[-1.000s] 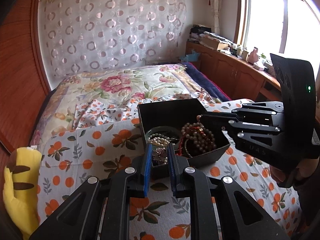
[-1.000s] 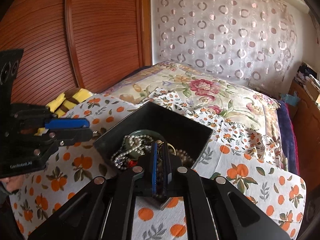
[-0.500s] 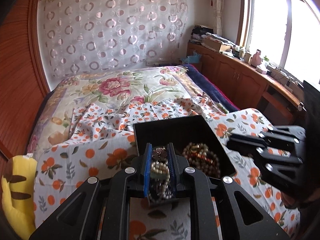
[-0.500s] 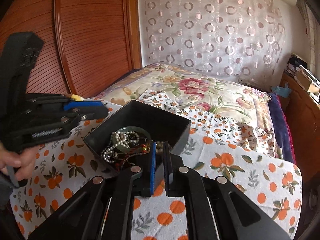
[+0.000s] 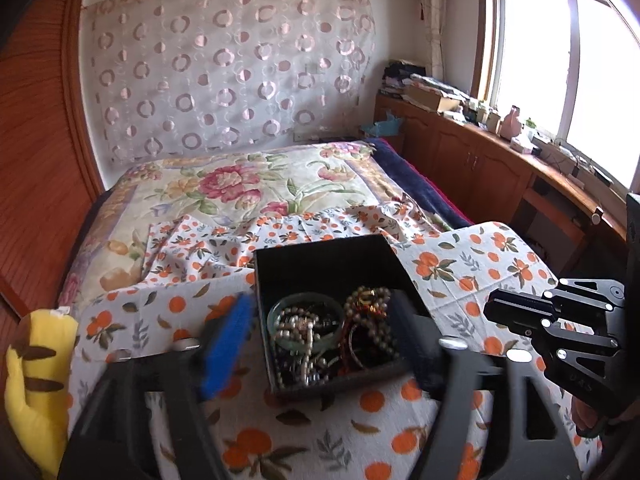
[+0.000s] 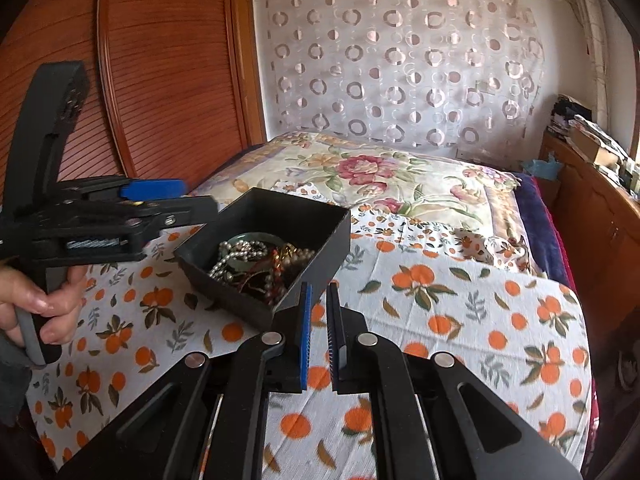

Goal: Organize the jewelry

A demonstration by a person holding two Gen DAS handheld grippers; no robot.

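Left gripper [image 5: 320,344] fingers spread wide over black jewelry box [image 5: 332,264]; right gripper [image 6: 317,320] fingers narrow, empty, beside box.

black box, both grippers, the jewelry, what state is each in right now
black box: open, no lid, upright on the orange-print cloth
jewelry: tangled heap inside the box
green bangle: lying flat among the beads
left gripper: jaws wide open, empty
right gripper: jaws narrowly parted, empty
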